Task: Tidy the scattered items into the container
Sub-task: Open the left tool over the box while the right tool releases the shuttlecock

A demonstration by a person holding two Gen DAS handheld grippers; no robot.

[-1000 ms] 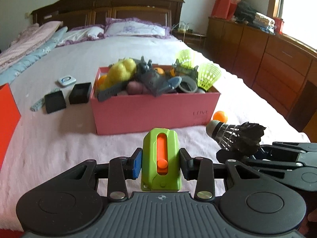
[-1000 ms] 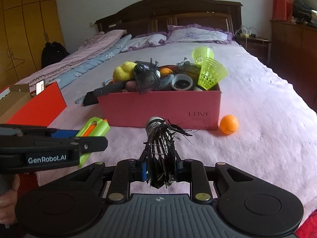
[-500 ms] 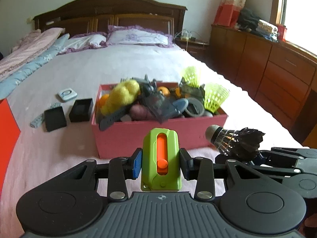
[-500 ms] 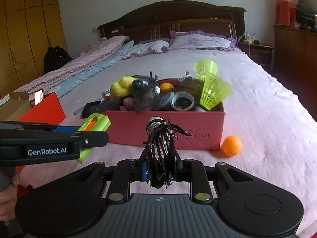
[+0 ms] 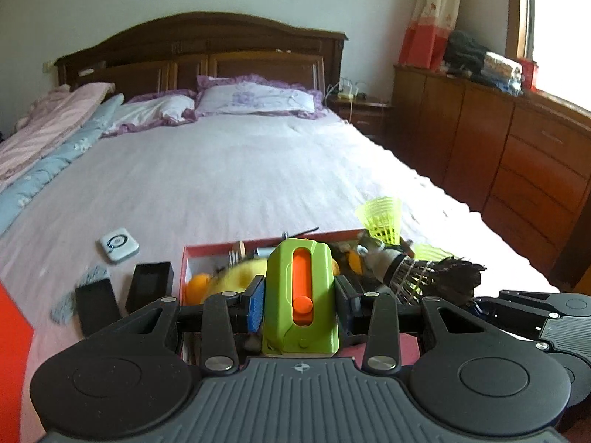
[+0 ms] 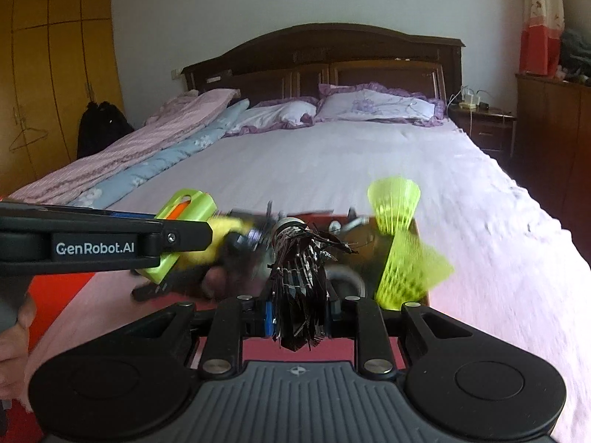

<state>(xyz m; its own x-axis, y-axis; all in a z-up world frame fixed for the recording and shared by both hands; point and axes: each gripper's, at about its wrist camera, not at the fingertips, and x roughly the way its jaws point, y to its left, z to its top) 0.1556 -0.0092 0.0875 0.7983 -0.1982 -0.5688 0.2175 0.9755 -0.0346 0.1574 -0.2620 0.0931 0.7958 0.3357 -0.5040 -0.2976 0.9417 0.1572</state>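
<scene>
Left tongs (image 5: 301, 295) grip one green toy (image 5: 301, 291); right tongs (image 6: 297, 313) grip one black shuttlecock (image 6: 299, 277); two yellow shuttlecocks (image 6: 393, 203) in the box (image 5: 221, 251), frame centre.

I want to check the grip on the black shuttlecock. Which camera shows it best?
The right wrist view: the black shuttlecock sits centred between the right gripper jaws, feathers clamped, cork forward. The left wrist view shows it only from the side at the frame's right, its grip mostly hidden.

I'm in a home bedroom: big bed (image 5: 236, 170) w/ carved wood headboard (image 6: 325, 59), frilly pillows (image 5: 255, 98), yellow wardrobe (image 6: 55, 74), wood dresser (image 5: 517, 147) by the window, nightstand (image 6: 484, 129).
</scene>
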